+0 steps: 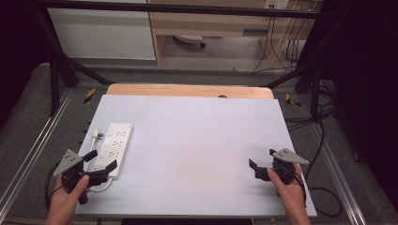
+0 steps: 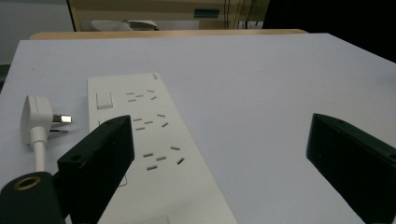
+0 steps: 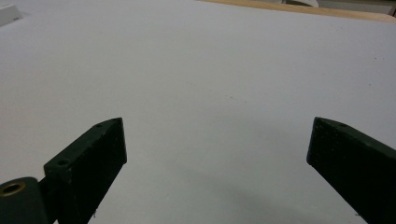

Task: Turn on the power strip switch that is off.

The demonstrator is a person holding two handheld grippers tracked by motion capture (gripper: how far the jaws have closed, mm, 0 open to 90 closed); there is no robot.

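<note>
Nearest the lens: left black two-jaw gripper (image 2: 219, 154), jaws spread wide, grasping nothing, poised over near end of white plastic multi-socket power strip (image 2: 149, 149). White plug on white cord (image 2: 39, 114) lying loose just left of strip, prongs pointing toward it, not inserted. Right black two-jaw gripper (image 1: 264, 165) likewise released, empty, well apart over bare right side. Work judged barely begun: plug ungrasped, every socket vacant. Pale grey-blue matte tabletop (image 1: 197, 140), wooden board at far edge. Beyond: black frame, carpet, trailing cables.
</note>
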